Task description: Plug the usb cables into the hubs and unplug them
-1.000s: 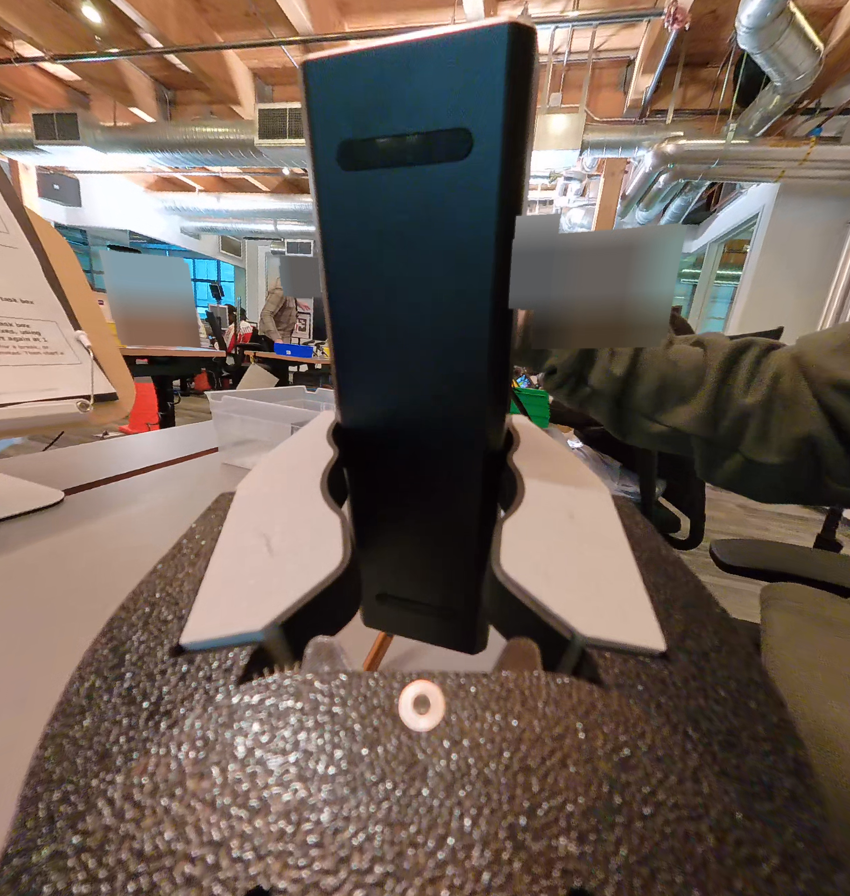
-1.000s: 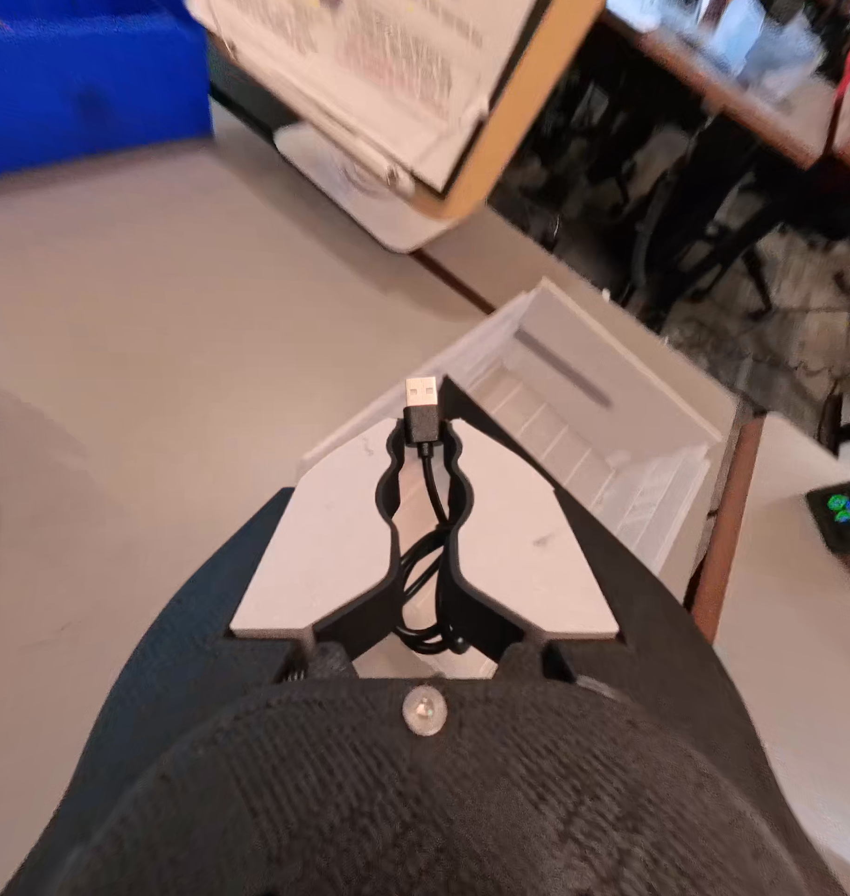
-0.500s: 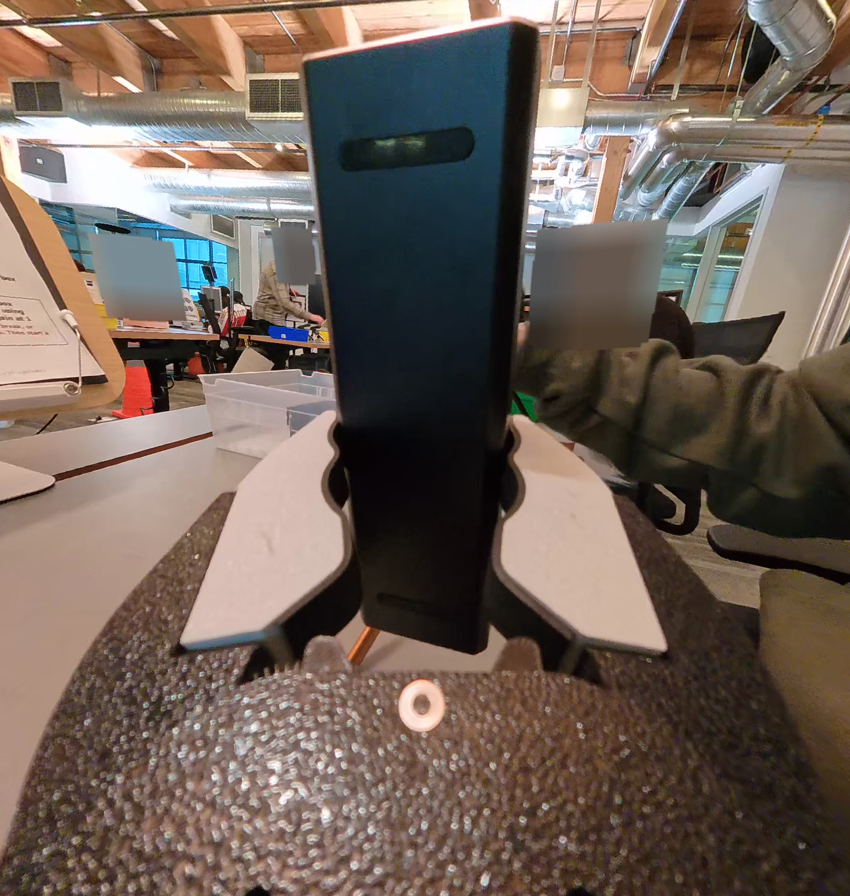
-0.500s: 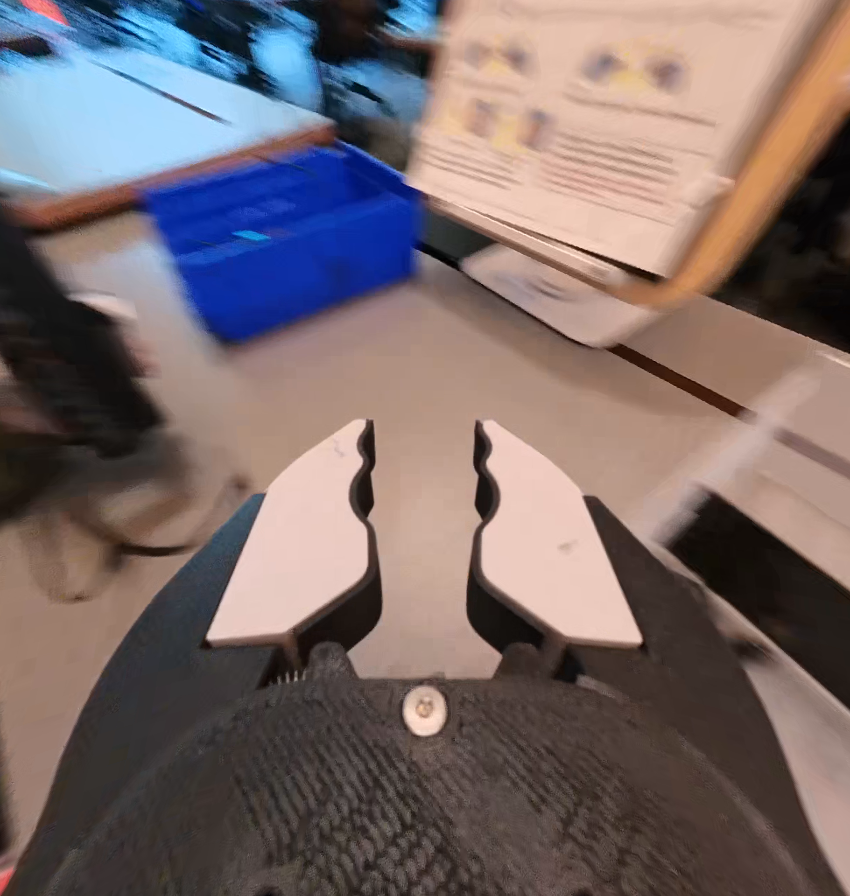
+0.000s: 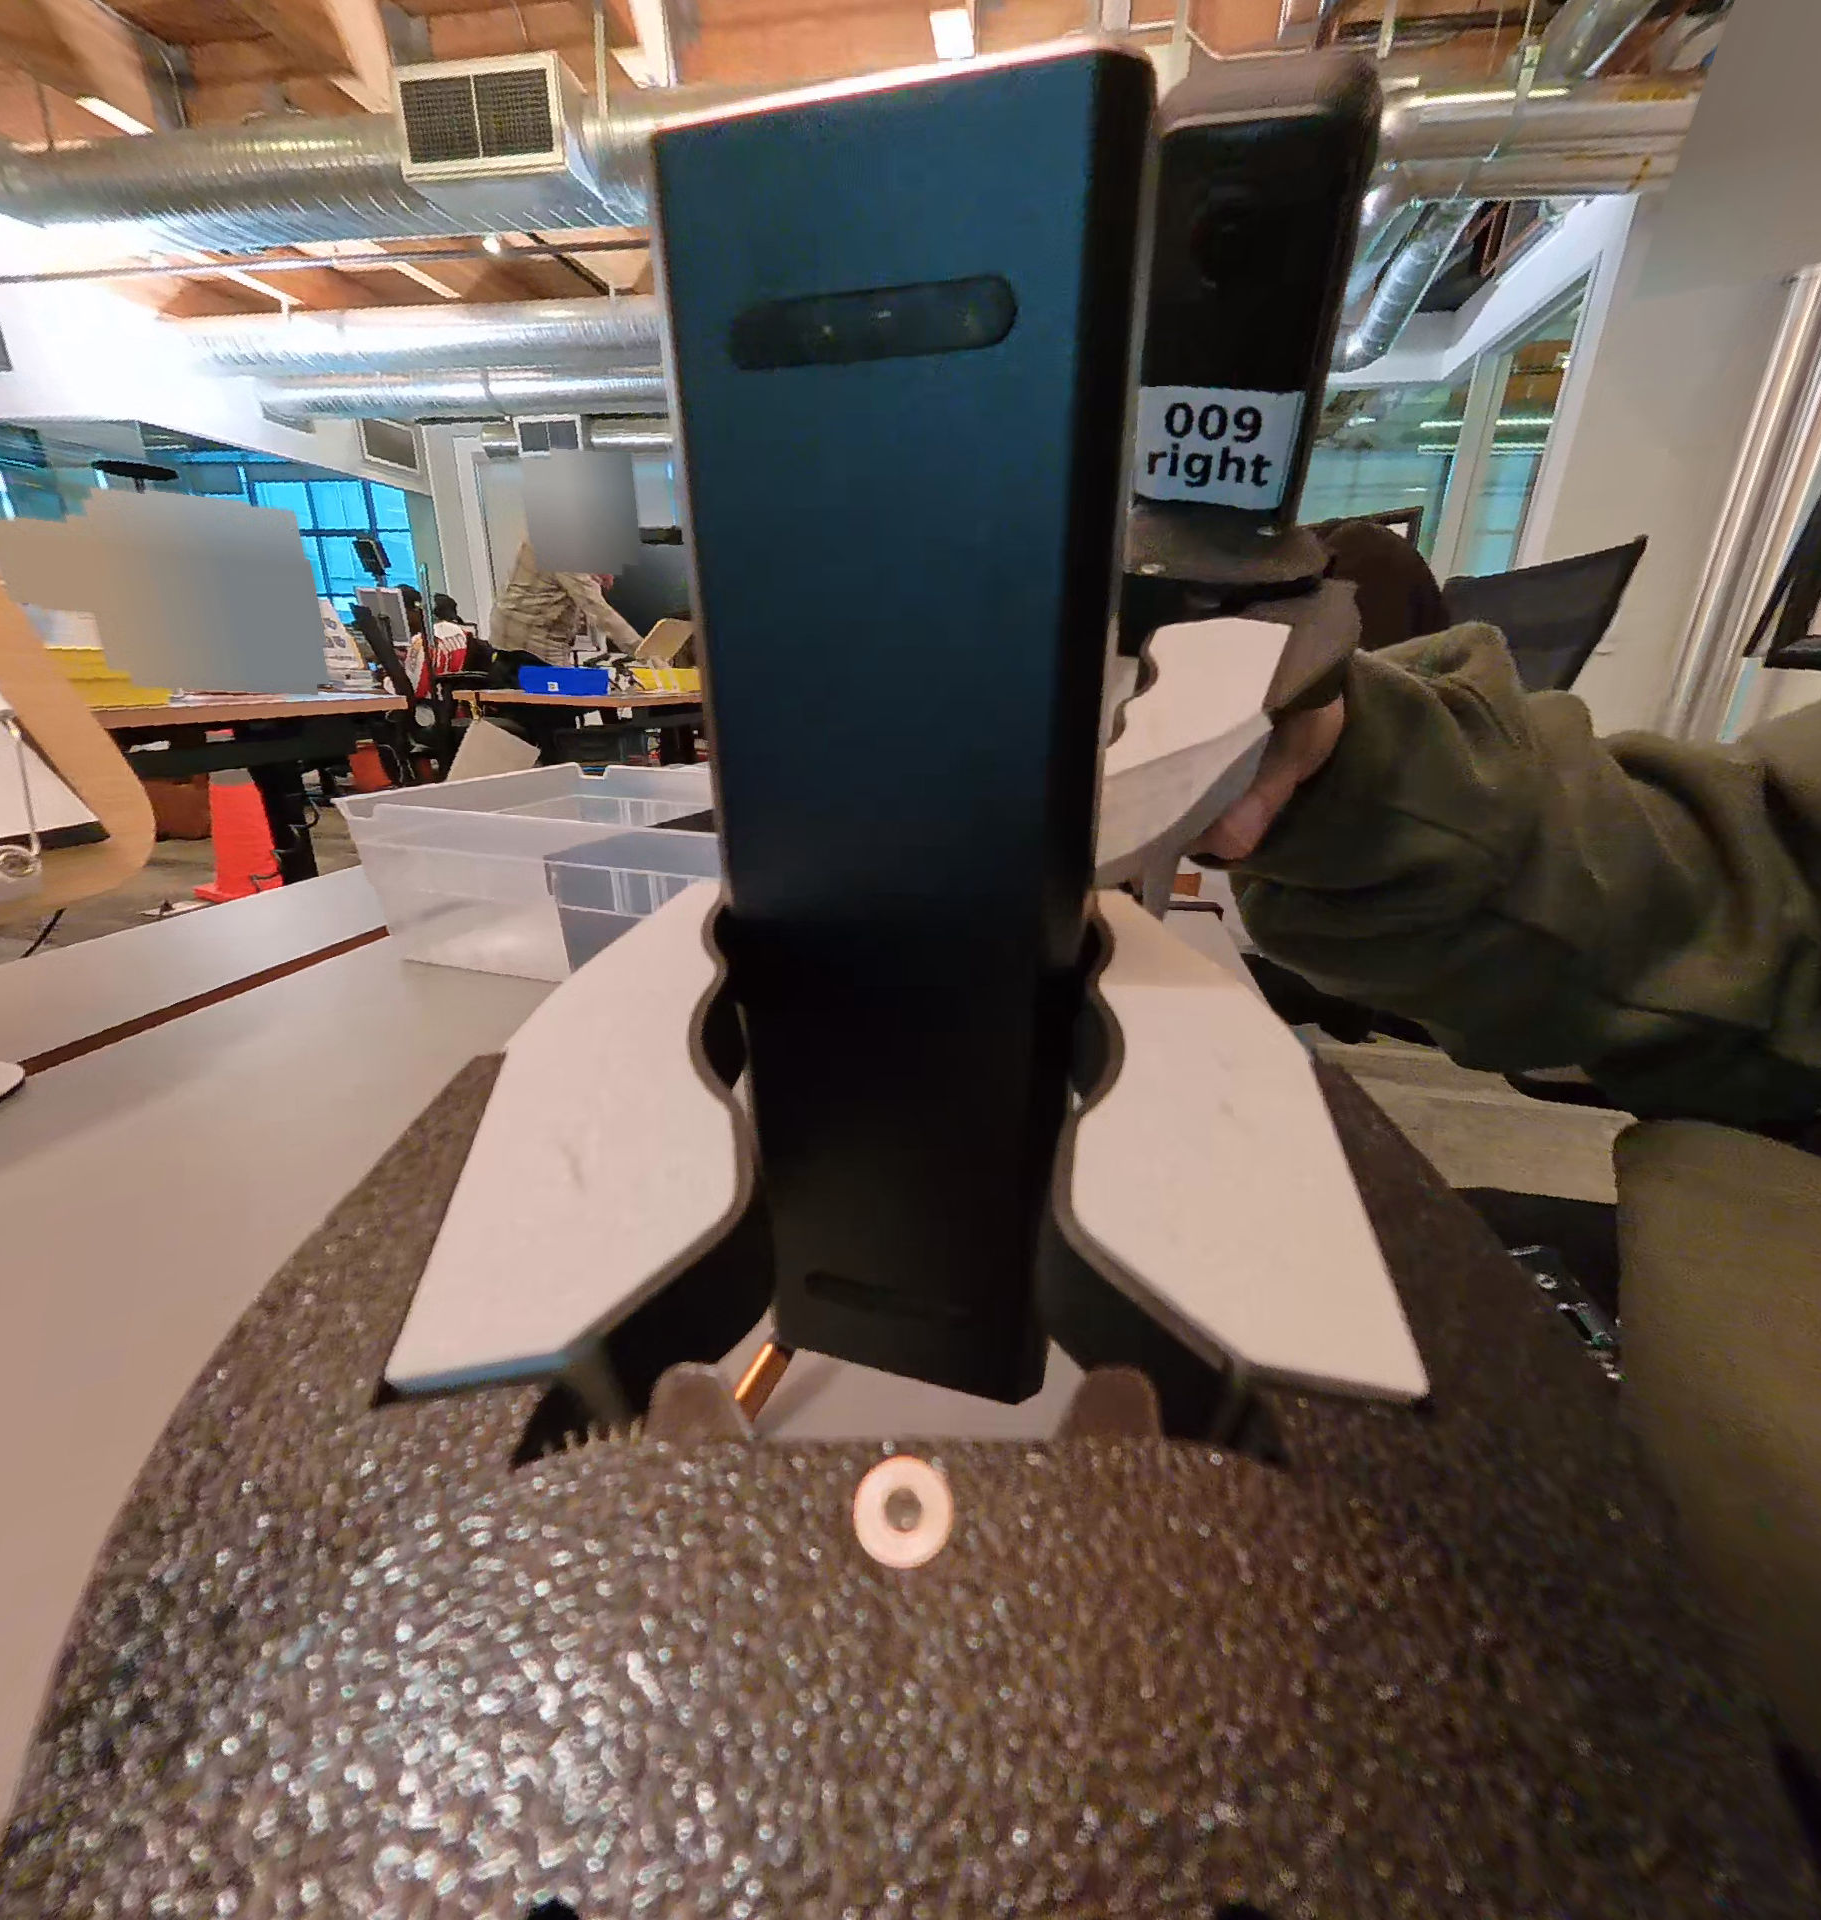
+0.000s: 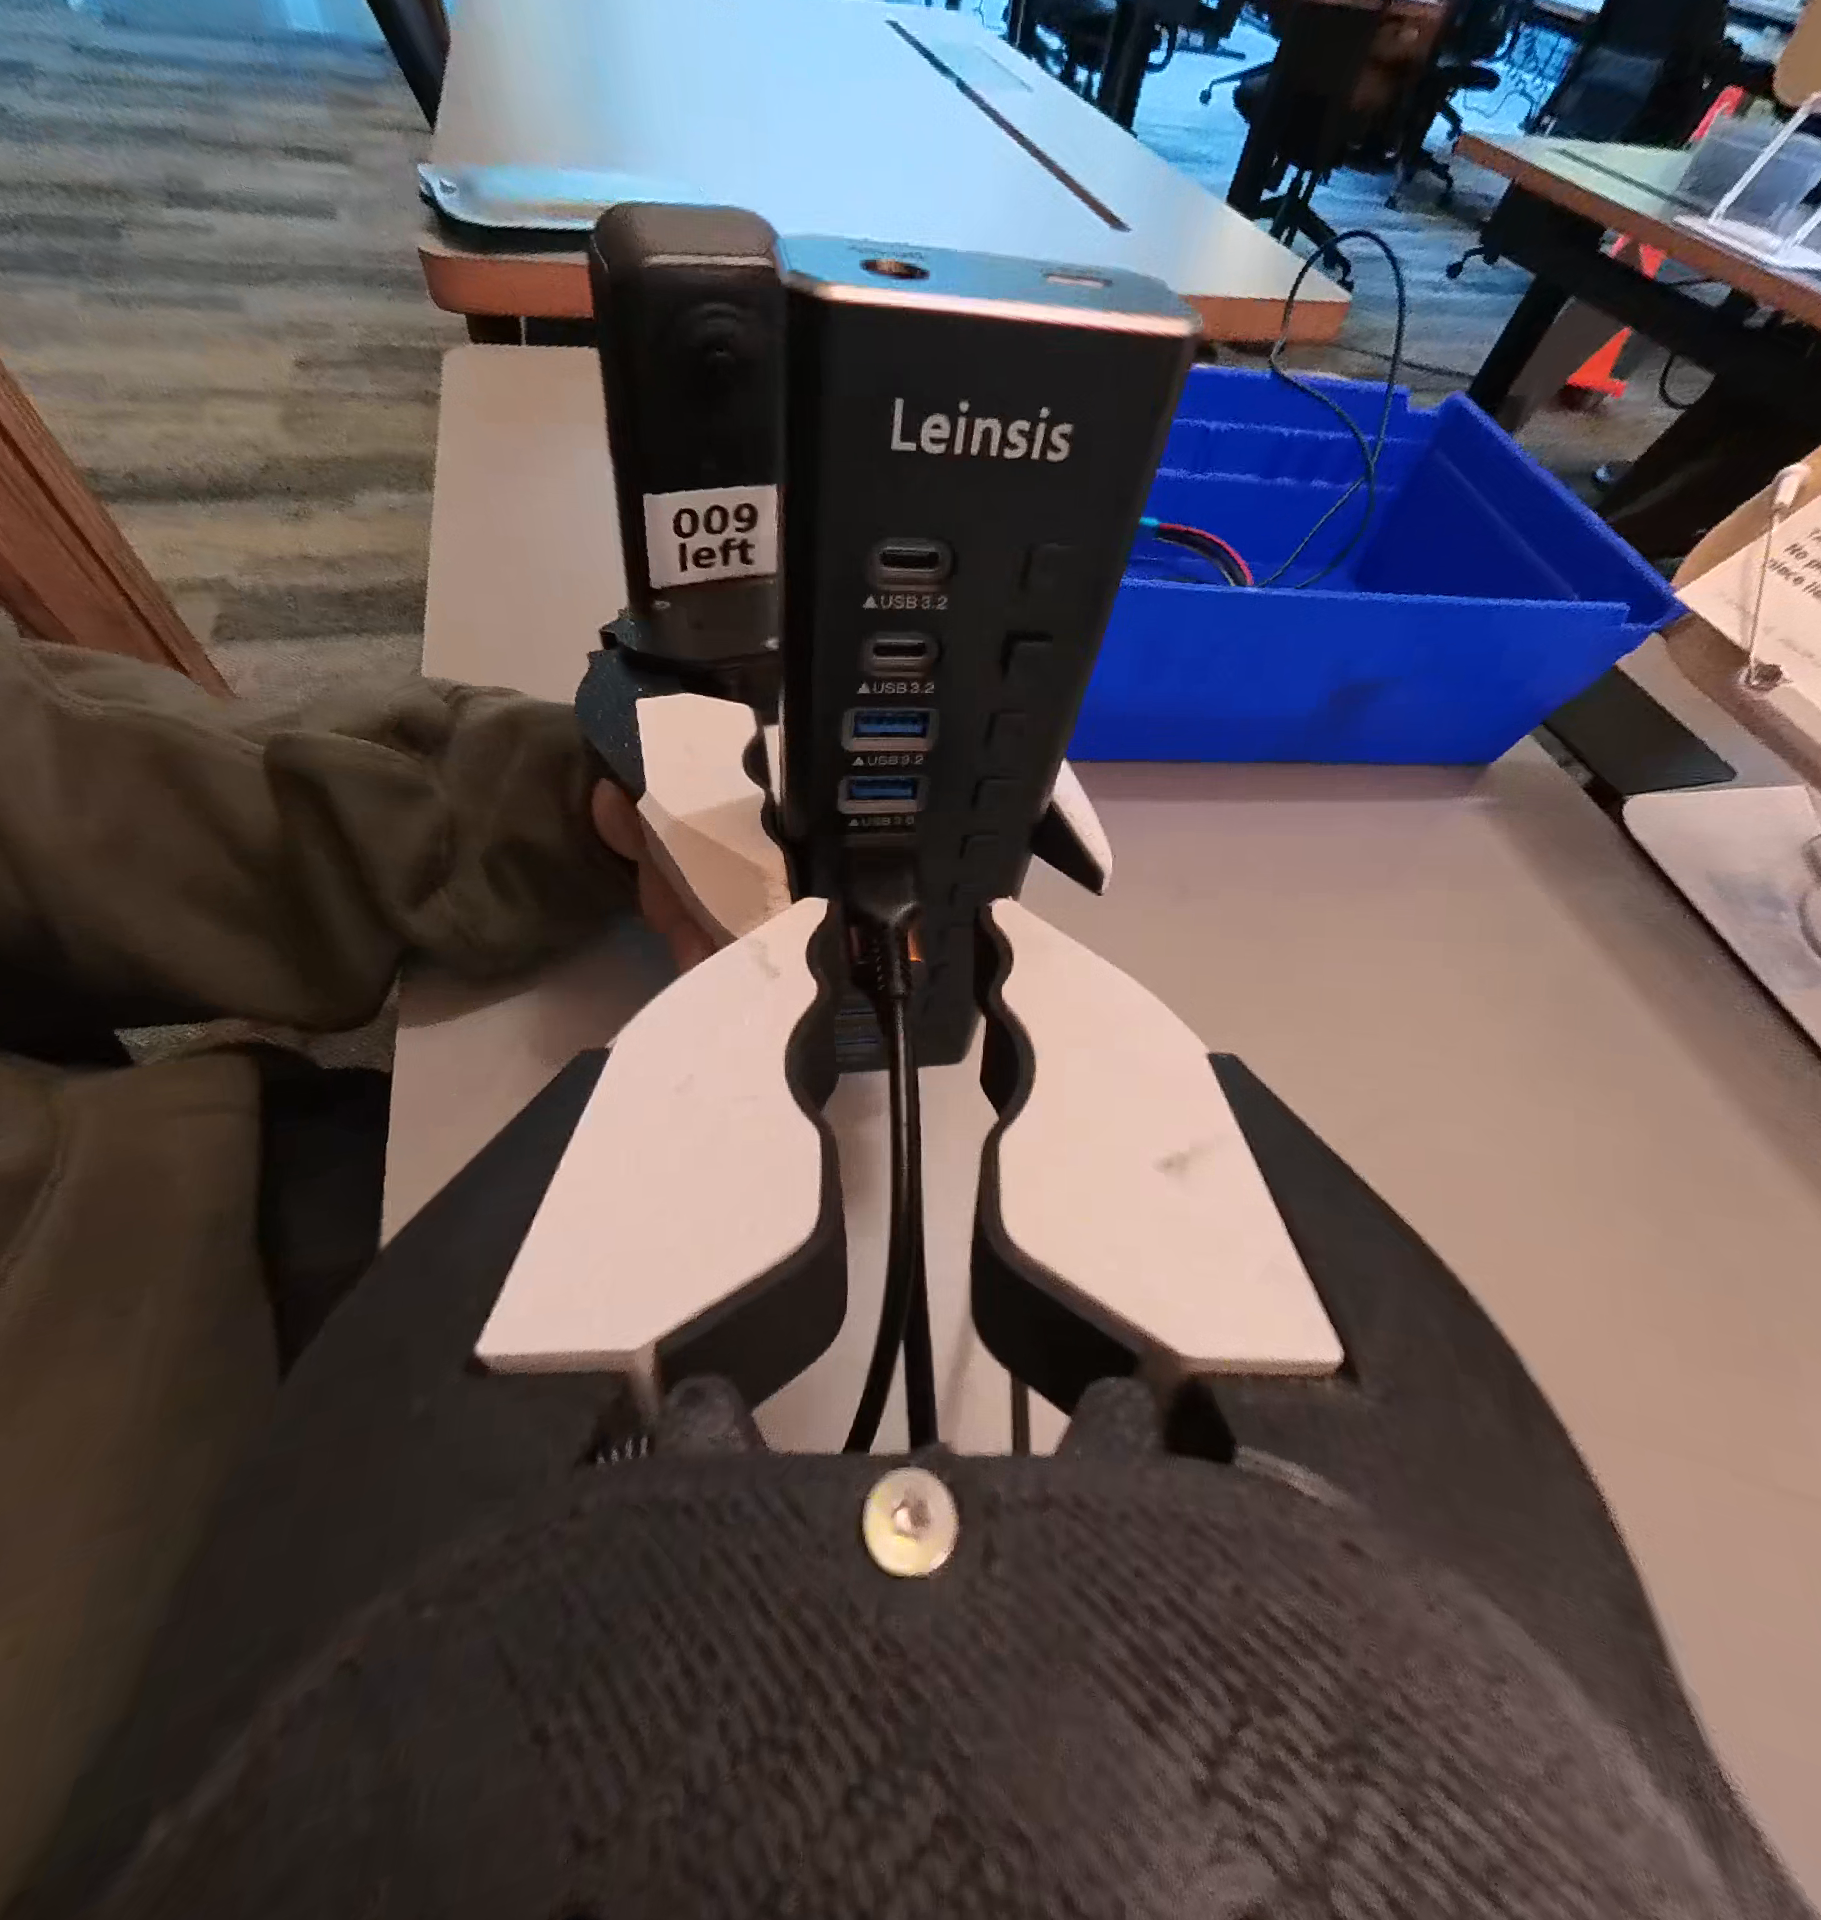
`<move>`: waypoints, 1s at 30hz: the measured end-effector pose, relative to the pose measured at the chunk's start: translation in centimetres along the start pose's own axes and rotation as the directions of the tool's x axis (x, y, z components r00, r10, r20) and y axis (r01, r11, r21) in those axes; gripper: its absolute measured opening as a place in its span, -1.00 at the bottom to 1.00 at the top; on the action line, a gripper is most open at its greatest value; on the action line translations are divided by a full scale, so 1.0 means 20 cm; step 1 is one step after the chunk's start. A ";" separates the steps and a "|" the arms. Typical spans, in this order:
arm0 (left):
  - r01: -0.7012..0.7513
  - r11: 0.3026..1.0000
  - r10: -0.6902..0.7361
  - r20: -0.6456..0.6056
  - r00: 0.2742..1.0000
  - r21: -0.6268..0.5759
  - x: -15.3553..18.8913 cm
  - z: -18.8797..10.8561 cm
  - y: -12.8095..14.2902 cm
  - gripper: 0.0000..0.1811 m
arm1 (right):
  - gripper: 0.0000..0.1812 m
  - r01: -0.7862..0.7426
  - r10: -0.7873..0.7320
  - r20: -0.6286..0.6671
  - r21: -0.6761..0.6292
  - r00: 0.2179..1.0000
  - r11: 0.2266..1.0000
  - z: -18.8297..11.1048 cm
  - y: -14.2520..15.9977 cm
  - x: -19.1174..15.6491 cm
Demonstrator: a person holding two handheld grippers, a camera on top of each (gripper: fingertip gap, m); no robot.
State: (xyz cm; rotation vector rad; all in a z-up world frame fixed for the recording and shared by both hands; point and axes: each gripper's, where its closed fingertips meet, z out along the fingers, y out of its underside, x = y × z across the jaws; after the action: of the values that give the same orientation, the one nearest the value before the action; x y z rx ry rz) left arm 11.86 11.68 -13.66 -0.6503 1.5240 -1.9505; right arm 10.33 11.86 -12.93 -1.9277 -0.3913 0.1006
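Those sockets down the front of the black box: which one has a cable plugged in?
On the hub, it's the socket just below the two blue ones. The black cable enters there; the two oval sockets and two blue ones above are empty.

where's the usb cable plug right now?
In the right wrist view the cable plug sits in a lower port of the hub, just ahead of the open right gripper, its cable running back between the fingers.
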 end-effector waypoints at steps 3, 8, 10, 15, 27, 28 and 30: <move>-0.018 1.000 0.018 -0.053 0.998 0.009 0.04 0.00 0.00 -0.33 | -0.71 -0.054 0.053 0.063 0.012 0.997 0.998 -0.01 0.01 -0.03; -0.027 1.000 0.026 -0.052 0.998 -0.006 0.05 0.01 0.01 -0.33 | -0.84 -0.092 0.090 0.101 0.016 0.991 0.996 -0.01 0.02 -0.06; -0.022 1.000 0.022 -0.038 0.999 -0.018 0.03 0.00 0.02 -0.33 | -0.85 -0.076 0.075 0.071 0.010 0.995 0.997 0.00 0.03 -0.04; -0.009 1.000 0.009 -0.018 1.000 -0.012 0.02 0.01 0.02 -0.33 | -0.85 0.004 -0.004 0.035 0.005 0.999 1.000 -0.01 0.03 -0.02; -0.043 0.999 0.042 0.018 0.999 0.024 0.01 0.01 -0.01 -0.33 | -0.85 -0.057 0.053 0.049 0.085 0.997 0.995 -0.01 0.00 -0.02; -0.042 0.999 0.041 0.040 0.998 0.027 0.00 0.01 -0.02 -0.33 | -0.85 -0.054 0.051 0.029 0.079 0.998 0.995 -0.01 -0.01 -0.01; -0.043 0.998 0.041 0.046 0.998 0.053 0.00 0.02 -0.05 -0.33 | -0.85 -0.050 0.048 0.027 0.075 0.998 0.996 -0.02 -0.04 -0.01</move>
State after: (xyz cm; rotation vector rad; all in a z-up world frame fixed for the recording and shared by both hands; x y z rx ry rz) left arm 11.96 11.56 -12.55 -0.6301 1.4419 -1.9259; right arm 10.02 11.61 -12.07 -1.8629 -0.3528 0.1696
